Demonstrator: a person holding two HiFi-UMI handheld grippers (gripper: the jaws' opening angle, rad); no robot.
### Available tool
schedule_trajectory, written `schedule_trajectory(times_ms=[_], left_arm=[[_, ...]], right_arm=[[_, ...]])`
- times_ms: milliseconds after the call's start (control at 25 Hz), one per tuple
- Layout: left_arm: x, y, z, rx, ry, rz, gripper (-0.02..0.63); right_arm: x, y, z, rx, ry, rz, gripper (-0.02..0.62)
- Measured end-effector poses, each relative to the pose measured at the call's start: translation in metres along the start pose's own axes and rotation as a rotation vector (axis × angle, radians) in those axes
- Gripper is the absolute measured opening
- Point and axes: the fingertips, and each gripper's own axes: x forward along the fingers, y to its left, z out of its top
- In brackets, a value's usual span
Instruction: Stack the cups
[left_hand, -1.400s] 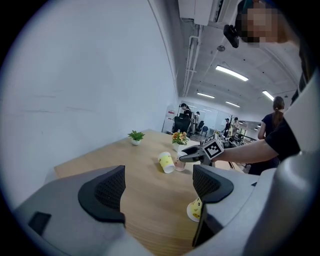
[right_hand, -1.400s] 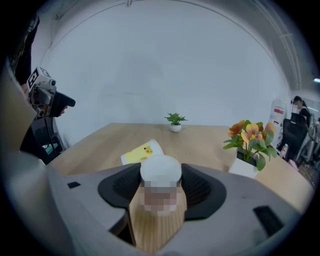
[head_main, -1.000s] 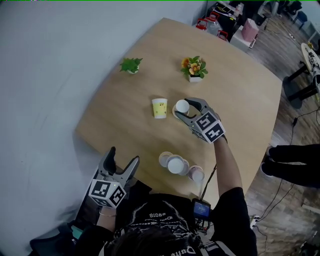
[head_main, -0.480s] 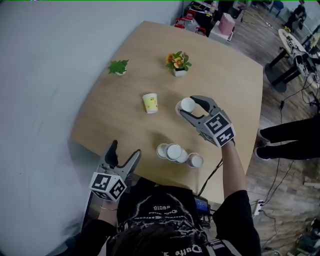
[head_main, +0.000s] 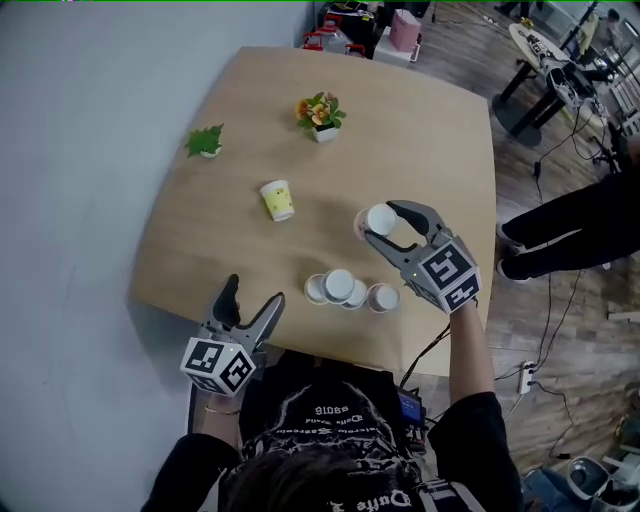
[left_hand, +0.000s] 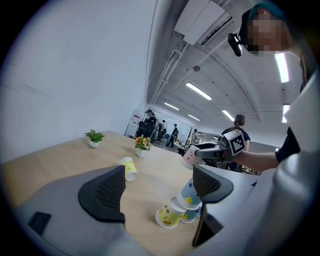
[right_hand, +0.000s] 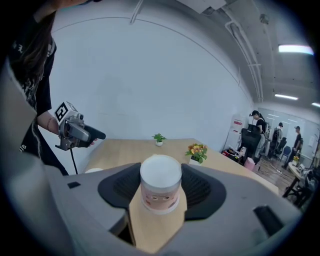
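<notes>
Your right gripper (head_main: 384, 223) pinches an upturned pink cup (right_hand: 160, 186), a printed face on its side, above the table (head_main: 440, 130), one o'clock from the clustered cups (head_main: 342, 288). Your left gripper (head_main: 252, 298) gapes empty at seven o'clock.

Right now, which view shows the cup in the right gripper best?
The right gripper view: the pink cup fills the centre, its print visible, clamped between the pads of the right gripper. The head view shows it only as a white disc from above. The left gripper view shows it small and far off.
</notes>
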Motion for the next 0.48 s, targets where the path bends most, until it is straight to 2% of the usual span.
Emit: schedule_trajectory(times_ms=[200,480], left_arm=[[0.004,-0.008,0.001,-0.008,0.0,-0.031,0.434],[0.013,-0.009,0.003,-0.003,-0.007,-0.055,0.434]], right_arm=[[-0.023,0.015,-0.009,0.018,0.017,-0.035,0.261],[-0.038,0.038,-0.026,0.044,0.037,-0.04,0.261]])
